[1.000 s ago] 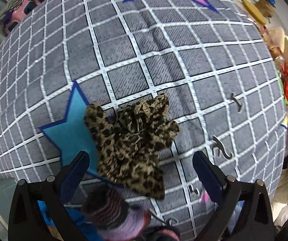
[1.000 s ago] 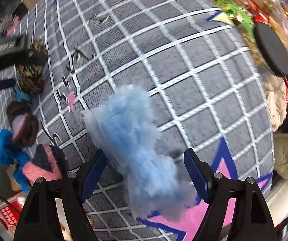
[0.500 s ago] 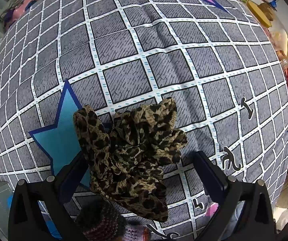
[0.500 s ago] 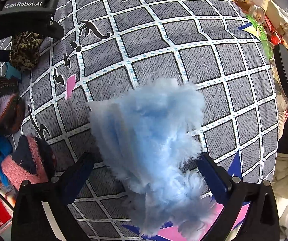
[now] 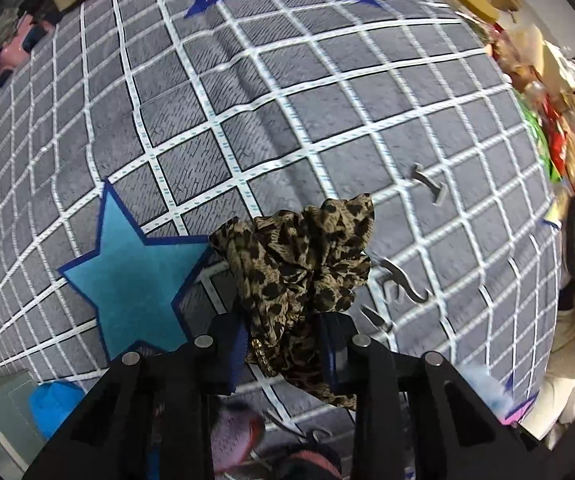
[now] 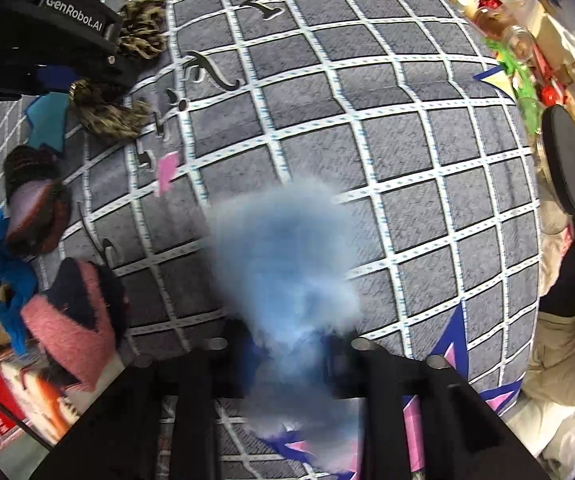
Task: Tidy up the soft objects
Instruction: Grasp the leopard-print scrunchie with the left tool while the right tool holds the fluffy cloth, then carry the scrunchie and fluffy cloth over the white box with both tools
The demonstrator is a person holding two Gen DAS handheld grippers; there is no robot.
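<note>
Both grippers just closed: left gripper (image 5: 283,340) pinching leopard scrunchie (image 5: 299,256), right gripper (image 6: 287,356) pinching blue fluff (image 6: 283,264).

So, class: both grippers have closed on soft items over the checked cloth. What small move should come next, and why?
Probably lift both straight up: the left gripper pinches the leopard scrunchie, the right gripper pinches the blue fluffy piece.

Left gripper (image 5: 283,344) fingers closed onto leopard scrunchie (image 5: 299,256); right gripper (image 6: 291,356) onto blue fluff (image 6: 287,264).
</note>
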